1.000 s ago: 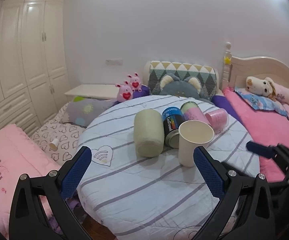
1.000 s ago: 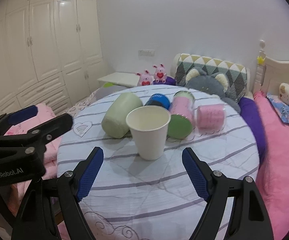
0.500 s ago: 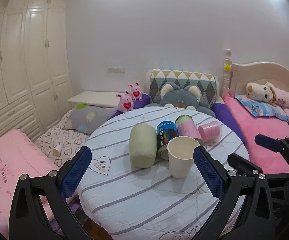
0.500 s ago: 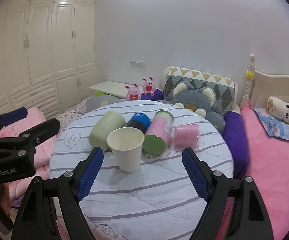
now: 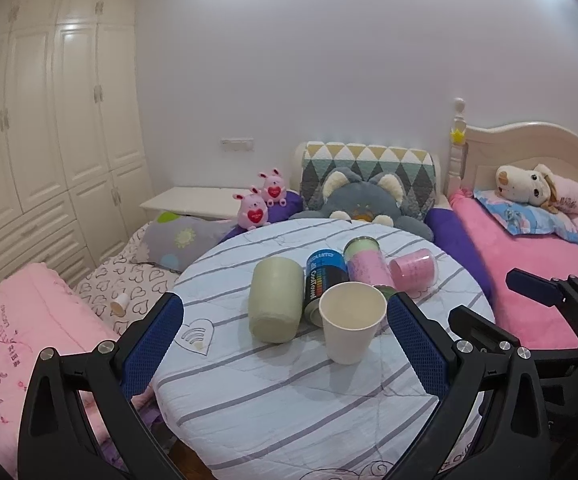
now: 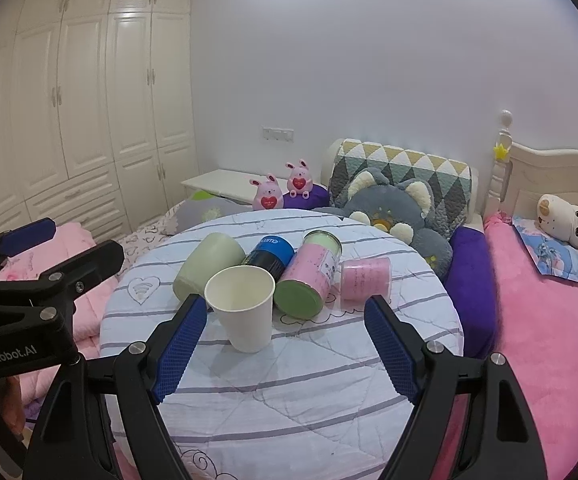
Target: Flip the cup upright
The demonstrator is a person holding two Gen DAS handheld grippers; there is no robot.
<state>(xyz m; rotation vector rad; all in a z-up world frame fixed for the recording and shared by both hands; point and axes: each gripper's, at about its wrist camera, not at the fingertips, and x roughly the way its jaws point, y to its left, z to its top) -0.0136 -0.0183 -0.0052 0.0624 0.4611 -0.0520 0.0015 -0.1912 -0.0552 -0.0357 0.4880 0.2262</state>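
Observation:
A white paper cup (image 5: 351, 328) stands upright, mouth up, on the round table with the striped cloth (image 5: 289, 400); it also shows in the right wrist view (image 6: 245, 312). My left gripper (image 5: 285, 340) is open and empty, held back from the cup on the near side. My right gripper (image 6: 285, 344) is open and empty too, back from the cup, which lies just past its left finger (image 6: 181, 340). Neither gripper touches the cup.
Behind the cup lie a pale green cup (image 5: 275, 304), a blue-black can (image 5: 323, 276), a pink-and-green canister (image 6: 309, 276) and a pink cup (image 6: 365, 280), all on their sides. Beds with pink covers, plush toys and pillows ring the table (image 6: 289, 400); wardrobes (image 6: 69, 120) stand left.
Both grippers have pulled back and risen away from the table, so the cup and the other items look smaller and farther. The cup stays upright and has not moved.

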